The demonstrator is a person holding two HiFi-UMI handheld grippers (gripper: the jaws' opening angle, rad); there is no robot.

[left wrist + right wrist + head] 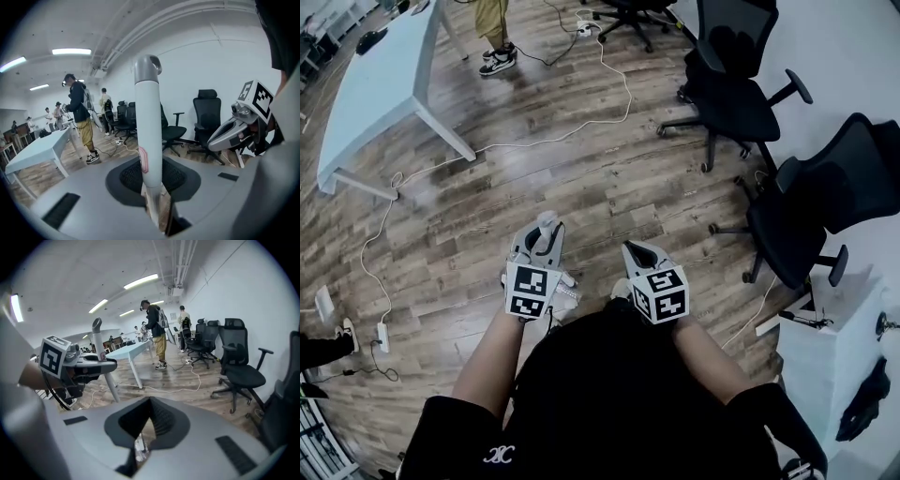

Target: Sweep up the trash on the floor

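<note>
The left gripper is clamping an upright grey handle running down toward the floor, the right gripper beside it is closing on nothing, and no trash is showing

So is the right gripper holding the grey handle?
No, the grey handle stands clamped between the left gripper's jaws.

A wood-plank floor holds a white table and black office chairs. White walls rise to ceiling strip lights.
</note>
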